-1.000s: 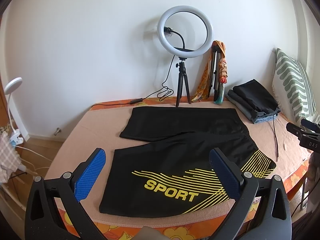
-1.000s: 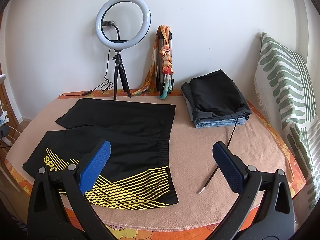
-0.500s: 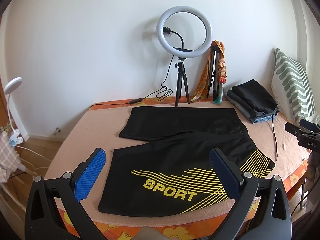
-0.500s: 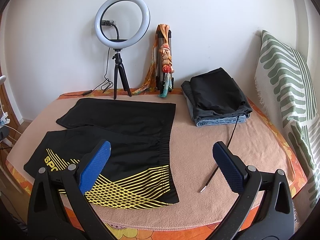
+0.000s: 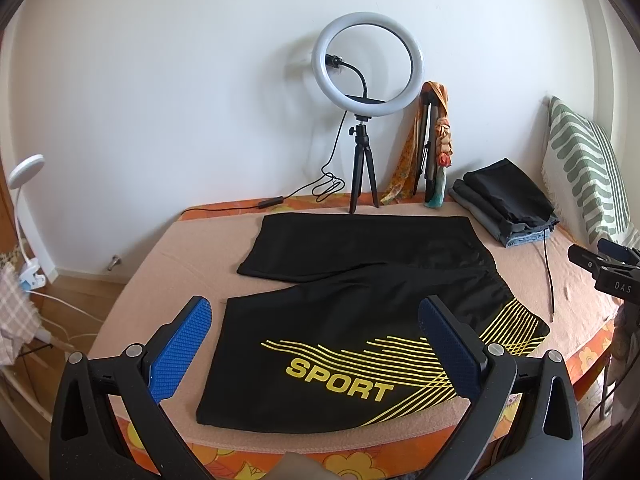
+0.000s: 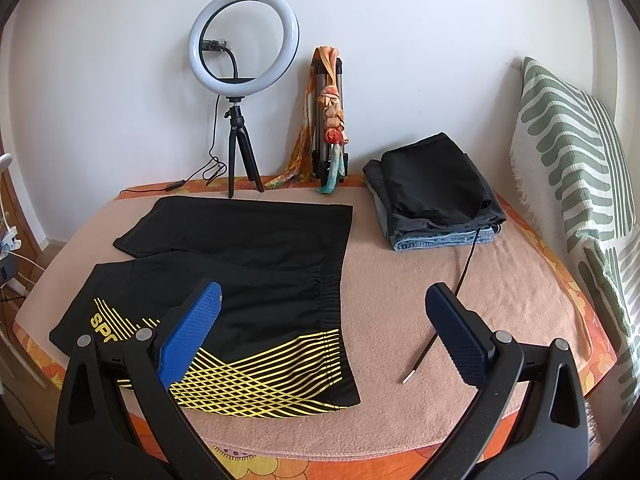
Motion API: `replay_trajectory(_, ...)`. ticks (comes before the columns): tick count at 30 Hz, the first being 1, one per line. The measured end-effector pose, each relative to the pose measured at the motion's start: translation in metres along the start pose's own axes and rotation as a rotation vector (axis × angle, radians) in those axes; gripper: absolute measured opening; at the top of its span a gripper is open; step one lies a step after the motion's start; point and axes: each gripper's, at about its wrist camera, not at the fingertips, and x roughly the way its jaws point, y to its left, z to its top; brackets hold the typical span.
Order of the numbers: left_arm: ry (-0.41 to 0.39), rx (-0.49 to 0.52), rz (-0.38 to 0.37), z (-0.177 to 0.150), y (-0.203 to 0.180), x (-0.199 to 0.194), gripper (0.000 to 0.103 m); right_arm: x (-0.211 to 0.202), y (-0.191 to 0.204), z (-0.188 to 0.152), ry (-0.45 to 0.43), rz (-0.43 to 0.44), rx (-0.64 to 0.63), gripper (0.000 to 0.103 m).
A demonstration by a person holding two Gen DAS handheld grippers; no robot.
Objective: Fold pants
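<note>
Black sport shorts with yellow stripes and the word SPORT lie spread flat on the peach blanket, legs to the left, waistband to the right. They also show in the right wrist view. My left gripper is open and empty, held above the near leg's hem. My right gripper is open and empty, above the near waistband corner; part of it shows at the right edge of the left wrist view.
A ring light on a tripod and a folded tripod with an orange scarf stand at the back wall. A stack of folded clothes with a black cord lies back right. A striped pillow leans right.
Both grippers have drifted slightly; the view shifts a little. Both stay open and the shorts have not moved.
</note>
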Motion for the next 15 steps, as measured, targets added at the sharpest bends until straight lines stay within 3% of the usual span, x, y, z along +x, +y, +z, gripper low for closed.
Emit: replay_trajectory(15,0.002,0.005,0.003,0.0003,-0.0004,0.0,0.103,0.0007,0.0008,-0.0001,0.004,0.002,0.002,0.103)
